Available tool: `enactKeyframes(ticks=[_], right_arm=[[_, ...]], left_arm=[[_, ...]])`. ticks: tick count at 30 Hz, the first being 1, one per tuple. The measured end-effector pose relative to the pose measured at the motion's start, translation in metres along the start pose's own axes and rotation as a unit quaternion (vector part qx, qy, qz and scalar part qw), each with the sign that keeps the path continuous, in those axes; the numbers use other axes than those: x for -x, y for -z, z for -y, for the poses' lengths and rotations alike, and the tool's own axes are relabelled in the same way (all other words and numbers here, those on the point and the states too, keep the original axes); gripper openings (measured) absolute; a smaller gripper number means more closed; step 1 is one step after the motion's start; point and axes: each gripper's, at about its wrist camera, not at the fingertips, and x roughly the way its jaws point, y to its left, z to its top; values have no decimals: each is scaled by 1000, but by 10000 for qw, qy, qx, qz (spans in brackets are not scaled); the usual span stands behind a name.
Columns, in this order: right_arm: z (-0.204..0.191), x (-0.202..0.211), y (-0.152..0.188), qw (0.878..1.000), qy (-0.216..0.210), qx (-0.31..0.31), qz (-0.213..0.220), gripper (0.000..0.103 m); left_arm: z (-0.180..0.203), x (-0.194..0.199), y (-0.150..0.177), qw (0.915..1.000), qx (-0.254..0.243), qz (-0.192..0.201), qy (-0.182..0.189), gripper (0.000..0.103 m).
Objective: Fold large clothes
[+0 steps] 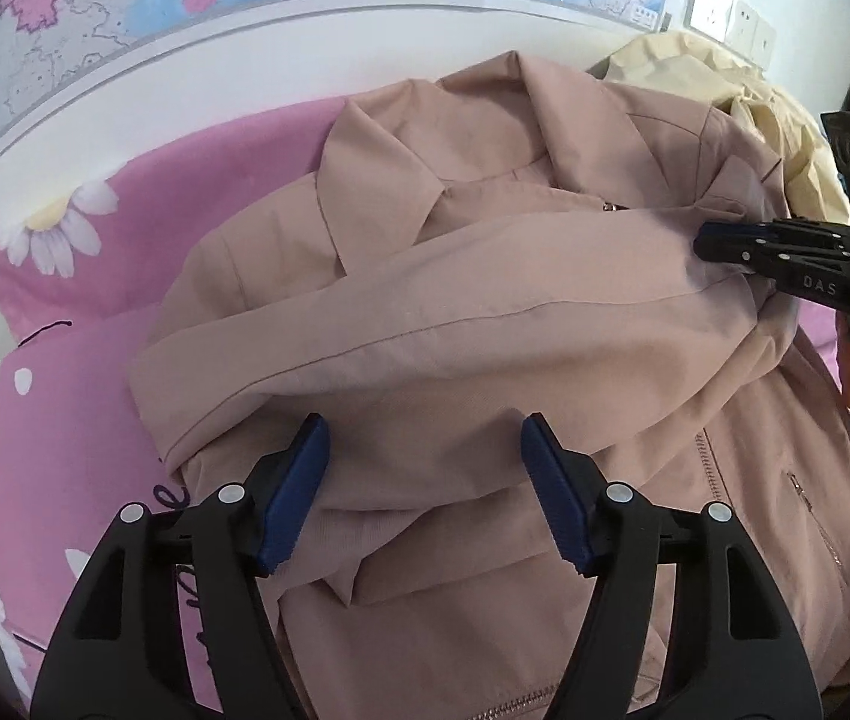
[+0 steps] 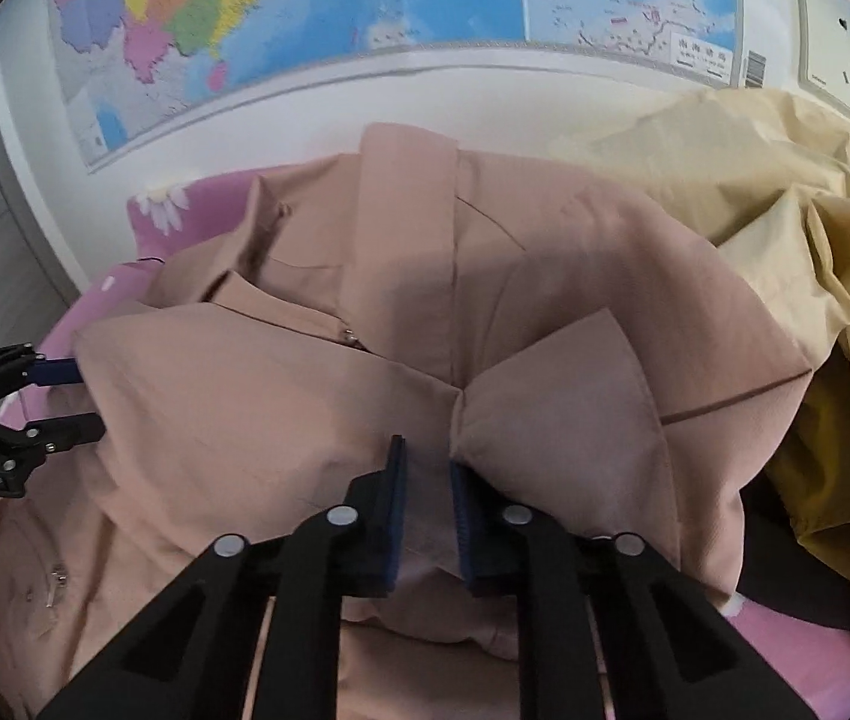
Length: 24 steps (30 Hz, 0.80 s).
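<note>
The left gripper (image 1: 425,480) stands wide open over the pink jacket (image 1: 484,330), its blue pads apart and clear of the cloth. The right gripper (image 2: 427,480), lettered "DAS", is pinched narrow on a fold of sleeve fabric. The jacket lies on a pink daisy-print sheet (image 1: 65,420), a cream garment (image 2: 754,192) and wall map (image 2: 305,18) beyond.

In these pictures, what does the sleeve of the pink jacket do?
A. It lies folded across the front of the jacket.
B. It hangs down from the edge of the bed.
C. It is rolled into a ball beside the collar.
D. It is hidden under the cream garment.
A: the sleeve lies flat across the chest of the pink jacket, below the collar, and the right gripper pinches the fabric at its shoulder end.
</note>
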Motion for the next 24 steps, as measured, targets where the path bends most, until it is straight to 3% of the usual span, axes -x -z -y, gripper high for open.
enactKeyframes(ticks=[6, 11, 16, 20, 24], right_arm=[[10, 6, 5, 9994, -251, -228, 15, 14], [7, 36, 10, 9985, -441, -148, 274, 29], [-3, 56, 14, 9981, -443, 141, 409, 35], [7, 39, 14, 9996, -225, 3, 162, 33], [29, 14, 16, 9989, -288, -375, -21, 21]], left_arm=[[3, 11, 3, 9997, -68, 163, -159, 66], [5, 20, 3, 9992, -98, 296, -235, 66], [0, 30, 3, 9987, -1, 460, -202, 68], [-17, 21, -2, 9987, 302, 339, -238, 68], [-33, 9, 2, 9977, 555, 164, -345, 67]])
